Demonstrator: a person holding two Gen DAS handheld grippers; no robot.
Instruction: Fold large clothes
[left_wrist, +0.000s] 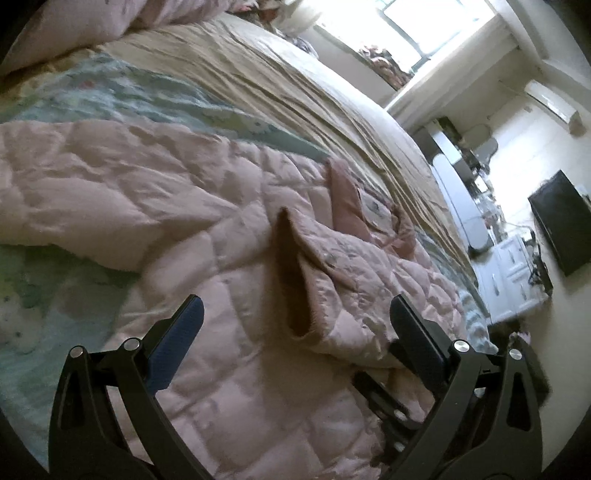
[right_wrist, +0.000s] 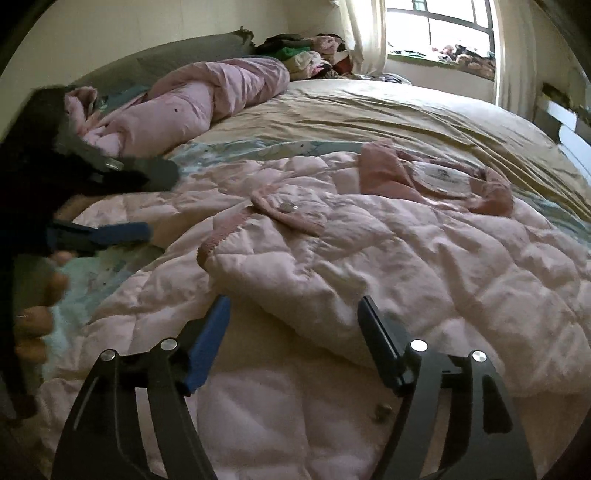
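Presently: pink coat spread flat on bed for folding; left gripper and right gripper both released, empty, flanking folded sleeve.

Window glare overexposed; dim foreground, curved edges, blurred, perhaps by motion.

The neck label on the jacket is unreadable.

Bare sheet beyond jacket (unobstructed)
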